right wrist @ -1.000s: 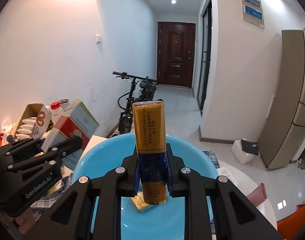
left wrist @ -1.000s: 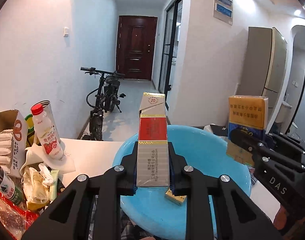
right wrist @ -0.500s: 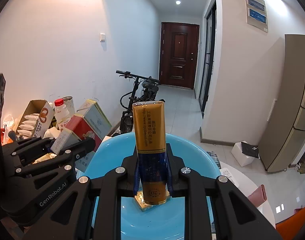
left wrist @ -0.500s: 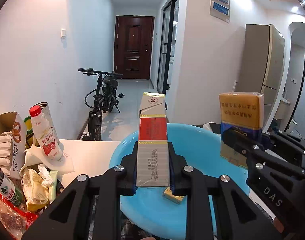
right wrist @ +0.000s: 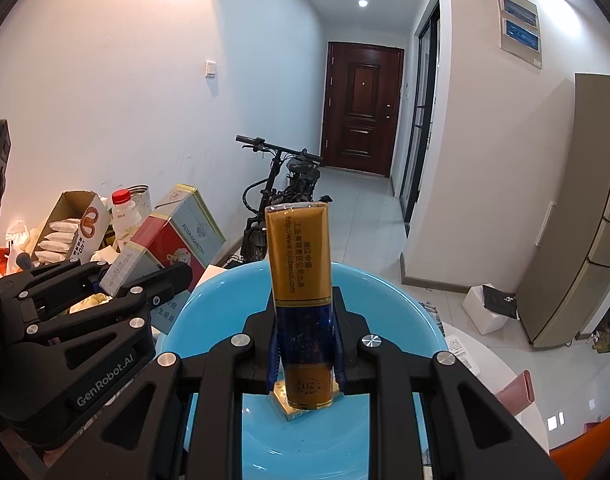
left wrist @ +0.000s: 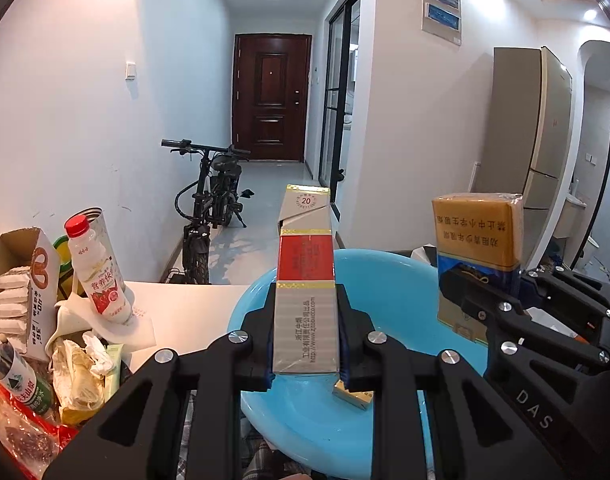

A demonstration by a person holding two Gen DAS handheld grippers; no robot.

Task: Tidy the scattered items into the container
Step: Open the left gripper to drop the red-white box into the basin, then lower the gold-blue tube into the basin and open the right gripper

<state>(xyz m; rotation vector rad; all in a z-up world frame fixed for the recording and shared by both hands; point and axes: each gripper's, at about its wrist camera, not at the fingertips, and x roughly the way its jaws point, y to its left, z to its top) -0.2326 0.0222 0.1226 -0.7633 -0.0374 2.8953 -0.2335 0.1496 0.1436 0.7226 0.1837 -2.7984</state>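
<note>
Red-and-silver cardboard cigarette pack (left wrist: 305, 300) upright, clamped in left hand-held gripper (left wrist: 305, 344) above round blue plastic basin (left wrist: 385, 280) | gold-and-blue cigarette pack (right wrist: 301, 304) gripped by right hand-held gripper (right wrist: 305, 350) over basin too | both poised high, likely for dropping beside small gold pack (left wrist: 353, 396) inside

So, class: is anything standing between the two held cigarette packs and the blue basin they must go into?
Nothing visible. The red-and-silver pack in the left gripper and the gold-and-blue pack in the right gripper hang over the open blue basin, which holds only one small pack.
</note>
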